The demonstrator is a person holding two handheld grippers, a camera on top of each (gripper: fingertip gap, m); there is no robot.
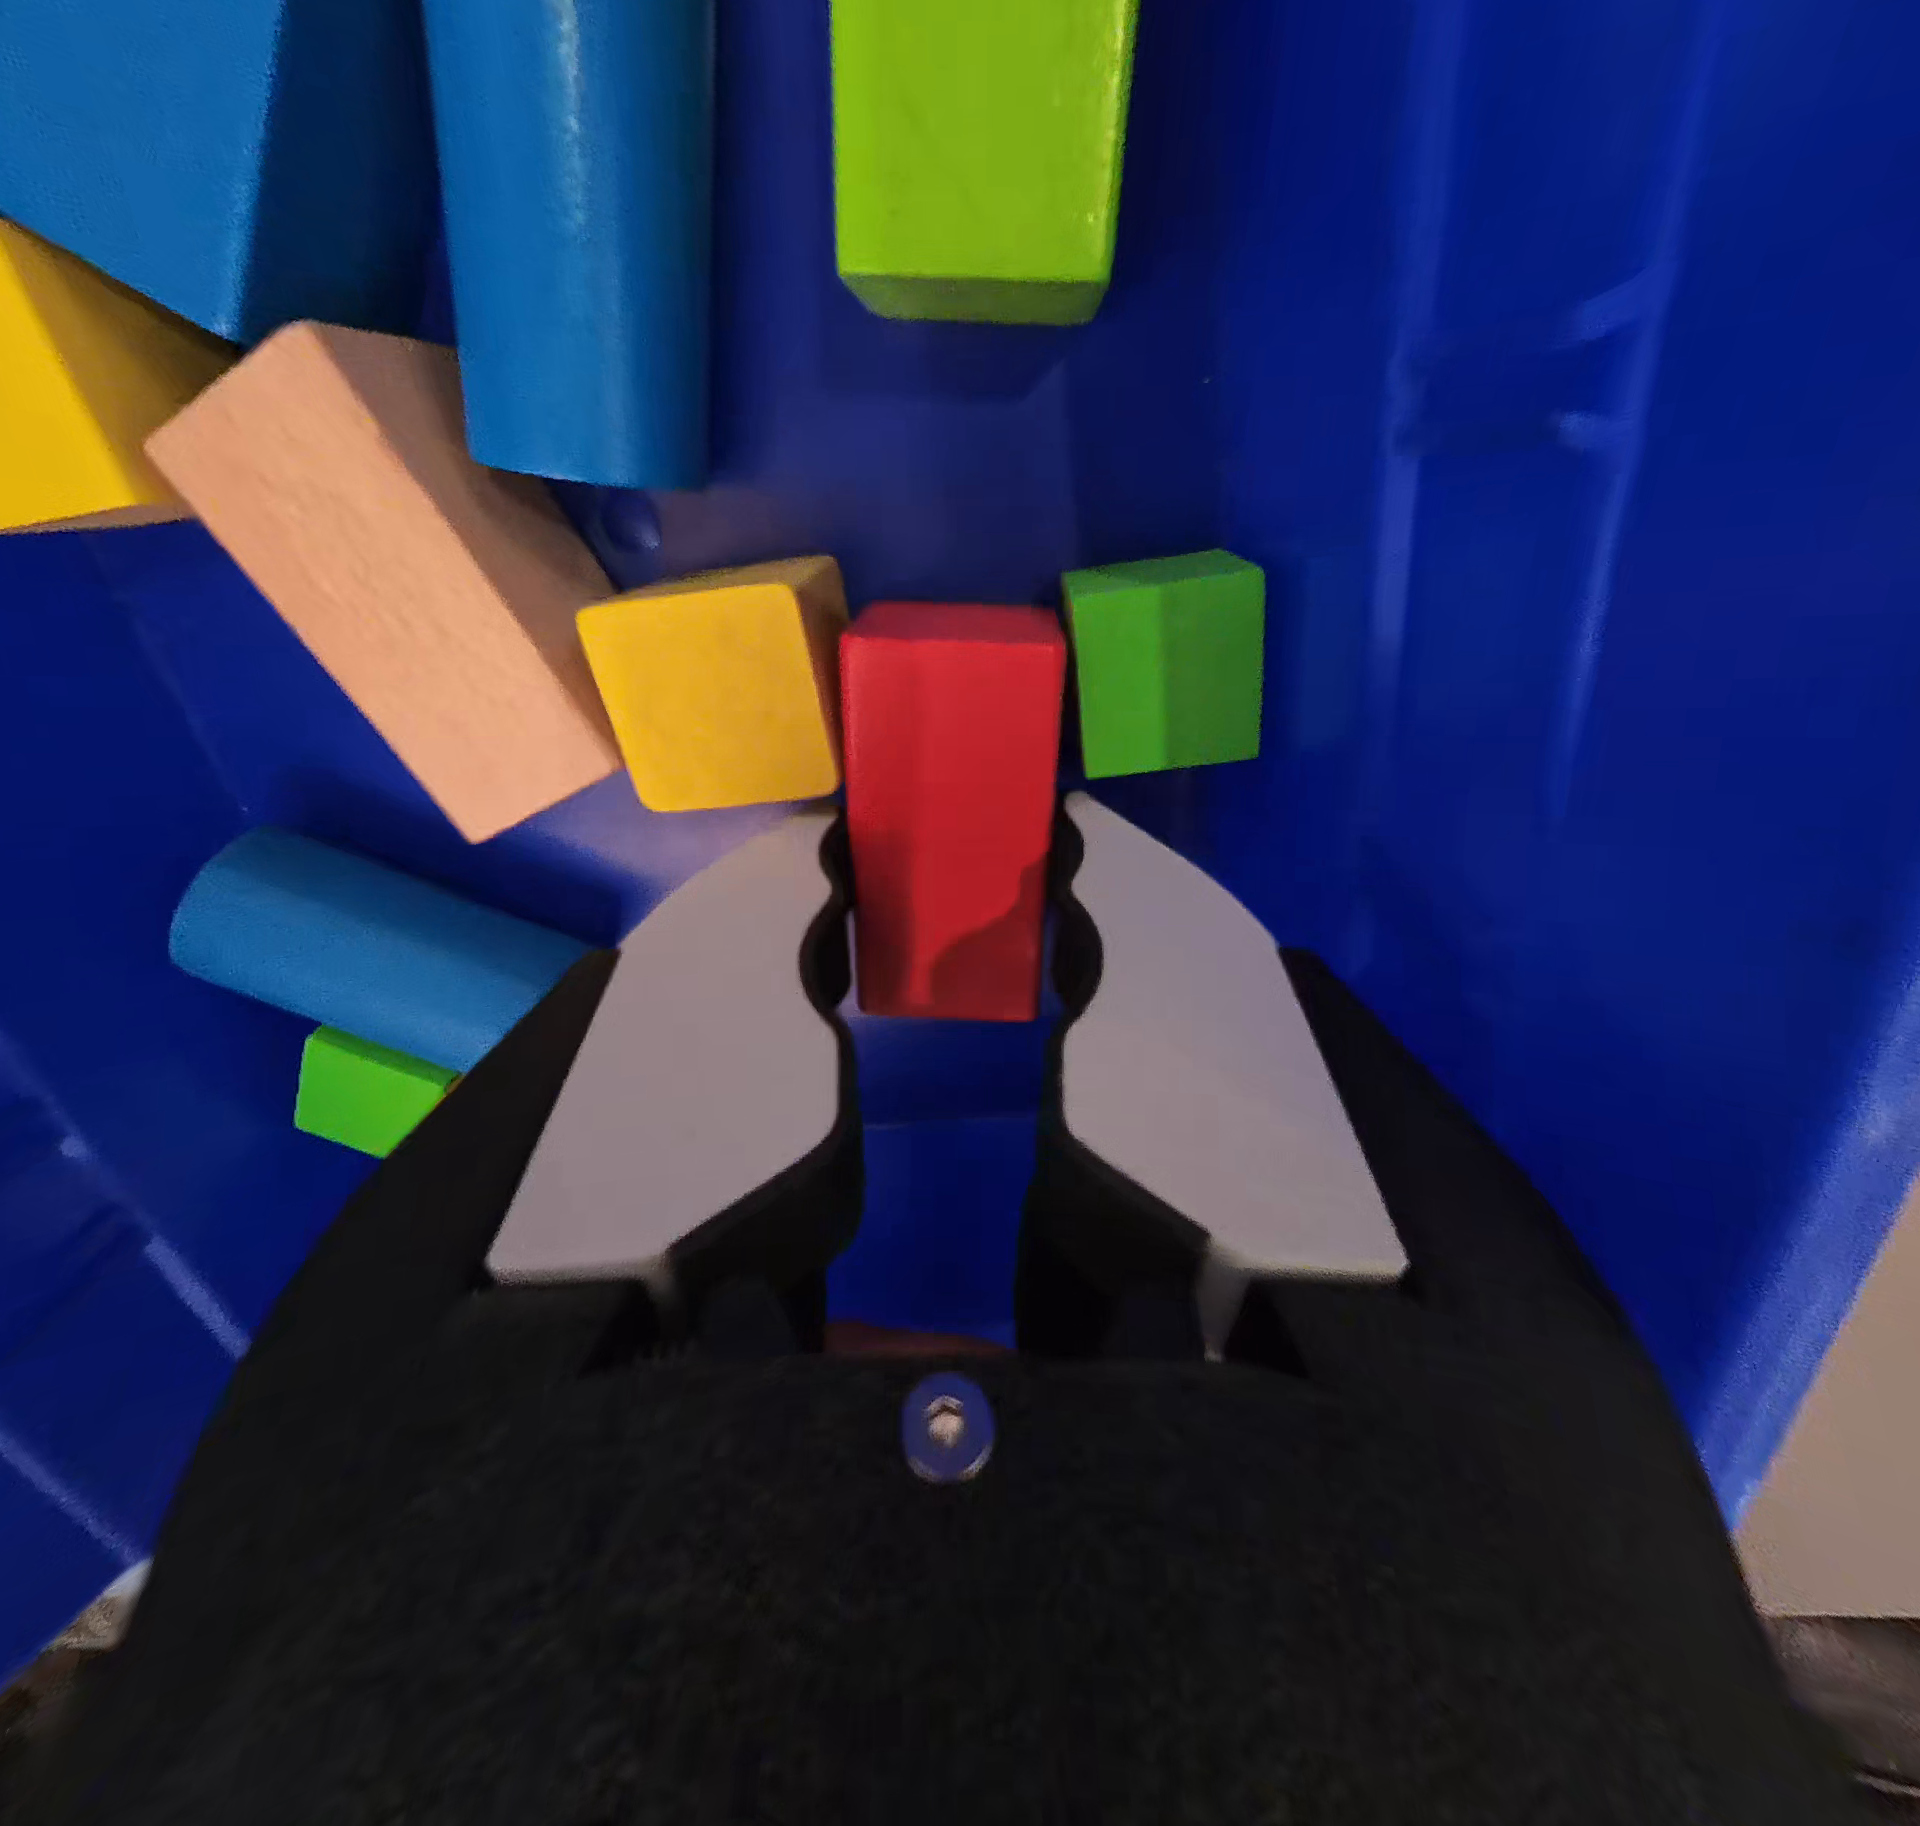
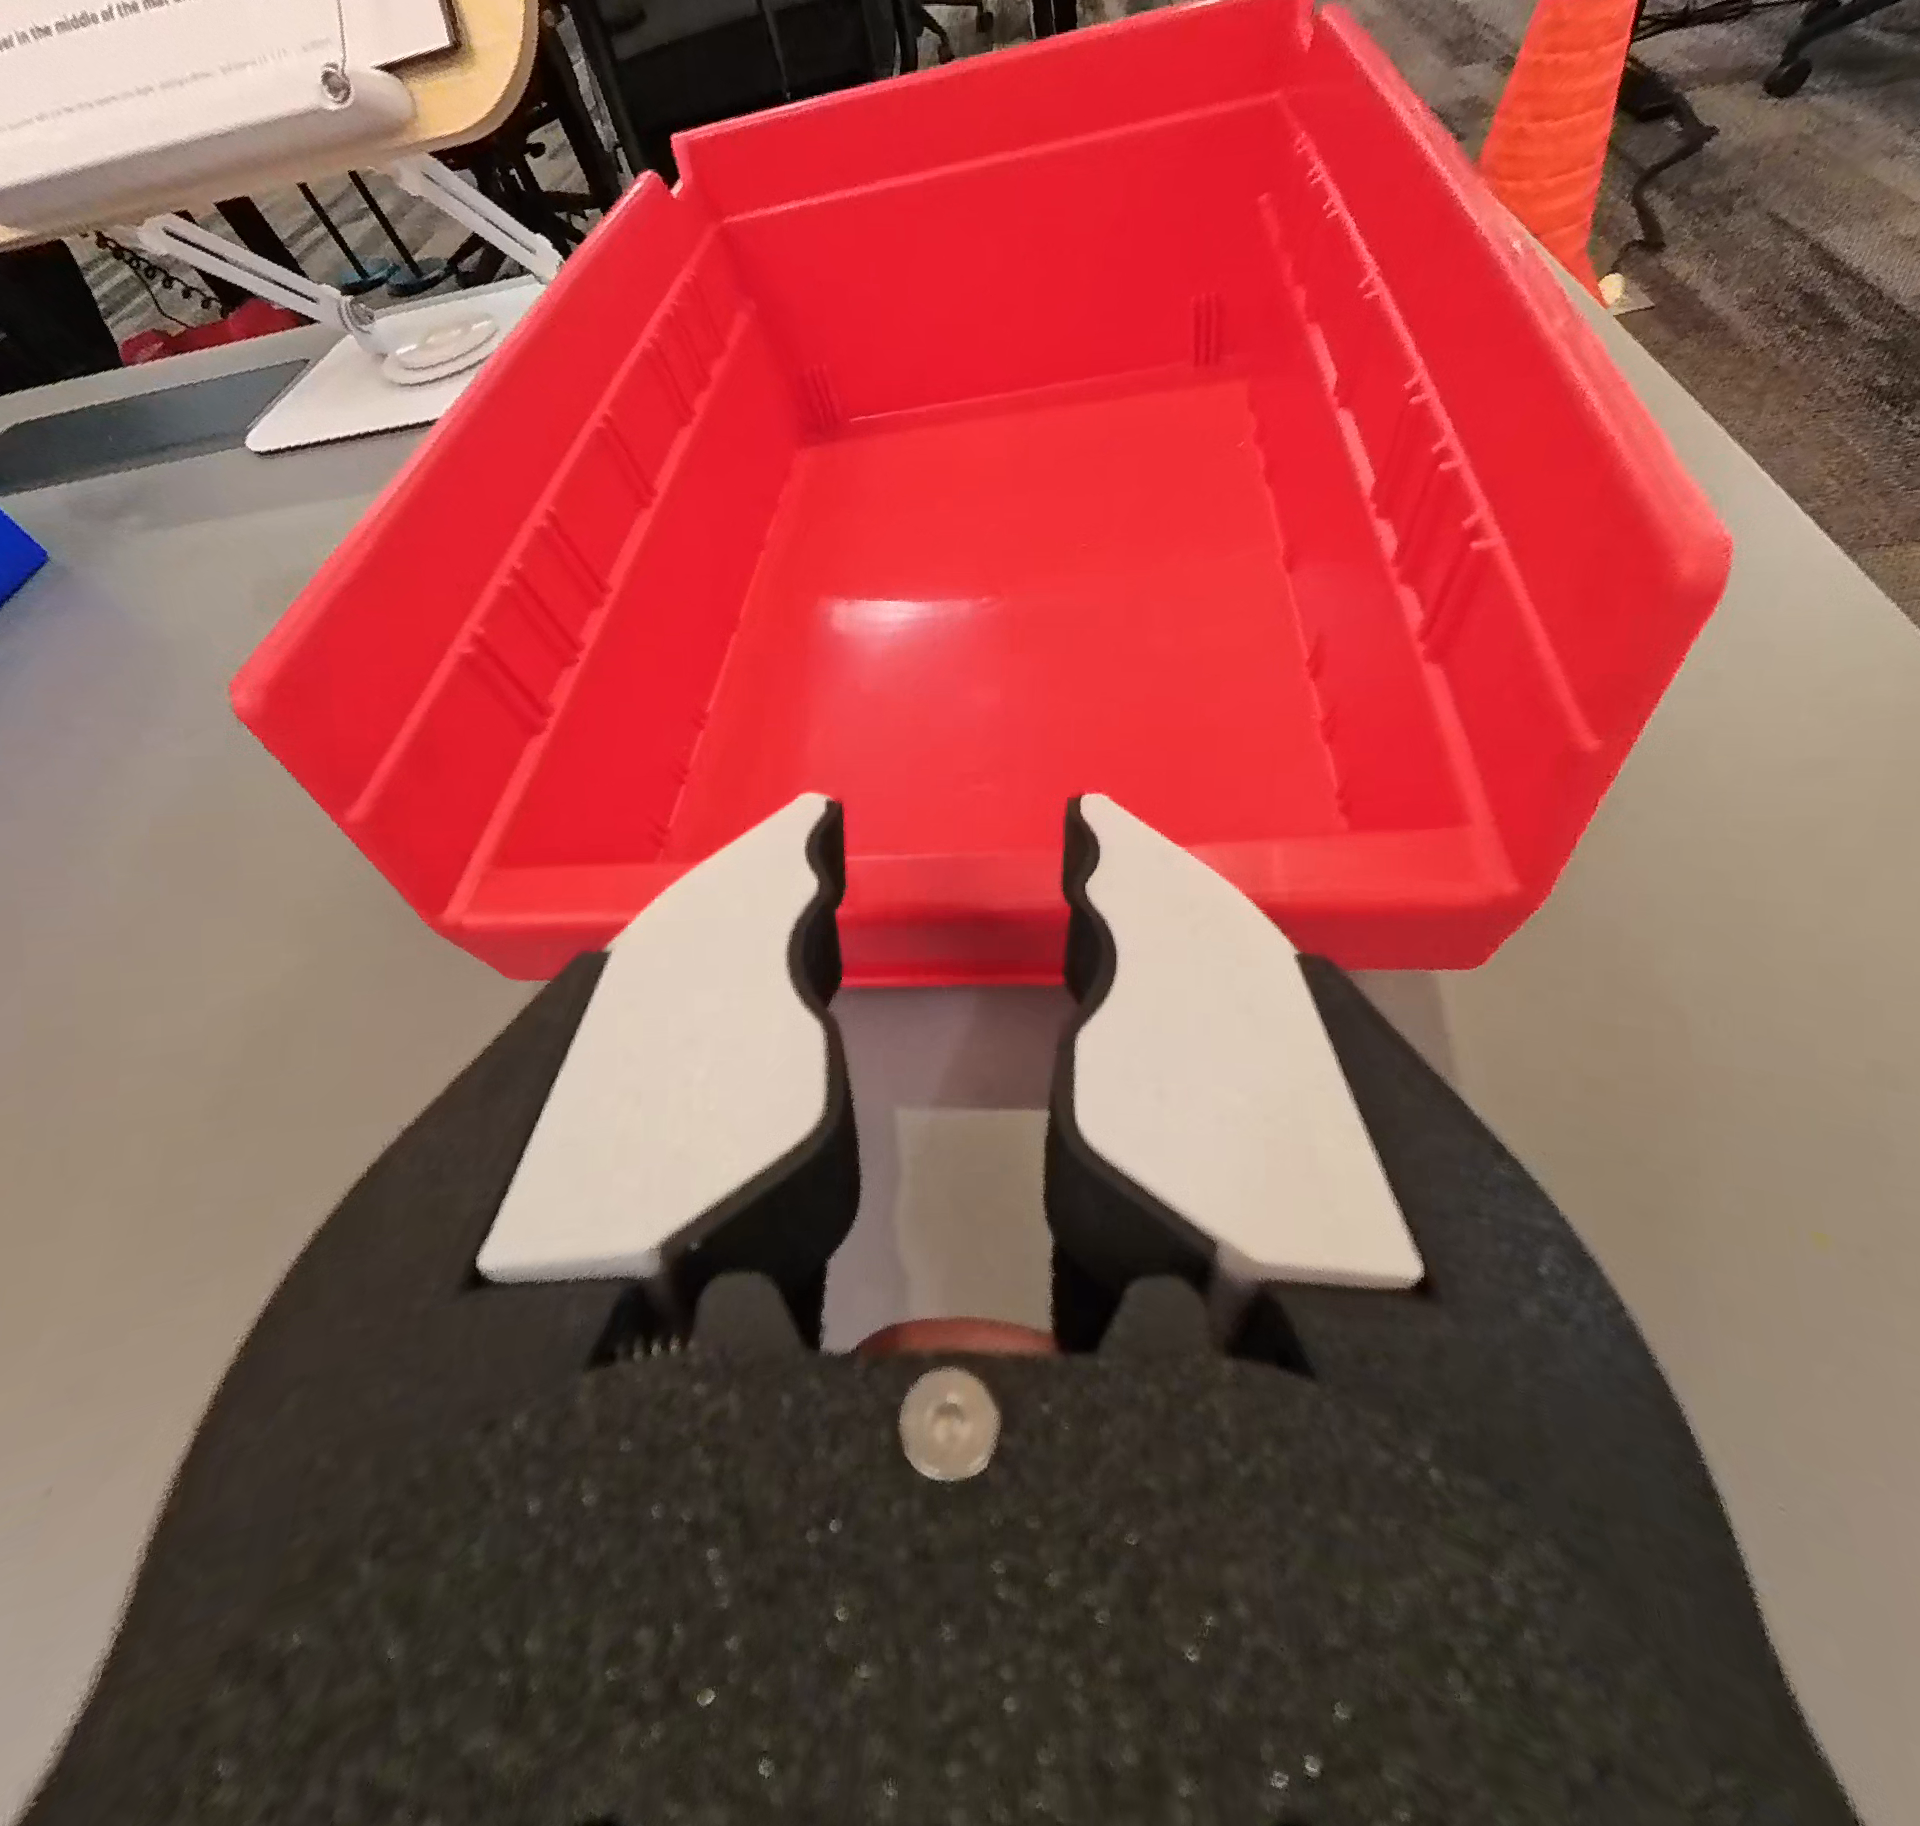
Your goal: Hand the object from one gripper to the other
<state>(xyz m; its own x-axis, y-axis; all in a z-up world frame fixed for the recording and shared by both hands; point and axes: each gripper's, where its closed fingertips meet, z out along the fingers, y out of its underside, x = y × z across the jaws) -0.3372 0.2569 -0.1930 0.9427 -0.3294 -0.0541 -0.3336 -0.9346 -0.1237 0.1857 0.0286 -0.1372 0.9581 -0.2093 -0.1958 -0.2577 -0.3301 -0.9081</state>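
Black gripper housing fills the foreground of the left wrist view; ahead of it the left gripper [image 1: 948,841] has its grey fingers [image 1: 727,1007] pressed against both flanks of an upright red block [image 1: 948,800], clamped on its lower part. That red block, judged to be the object for handover, sits inside the blue bin [image 1: 1558,633].

Relative to the red block:
- a yellow cube [image 1: 717,685] touches its left face;
- a green cube [image 1: 1169,664] stands just beside its right face;
- a plain wooden block [image 1: 384,571] leans against the yellow cube, further left;
- a long lime block [image 1: 977,103] lies beyond it, apart.

In the right wrist view, the right gripper [image 2: 954,872] holds nothing, its fingers apart, hovering above the grey table [image 2: 156,841] at the near rim of a red bin [image 2: 1039,529] with nothing in it. The red block is not in view there.

Risks, as judged:
1. The grip covers only the block's lower part. A tilted lift could pivot the block between the pads and drop it.
2. Both cubes crowd the block; lifting at an angle could drag or topple them.
3. Handover needs a free end for the right gripper. Early release by the left, or a misaligned approach, would let the block fall.
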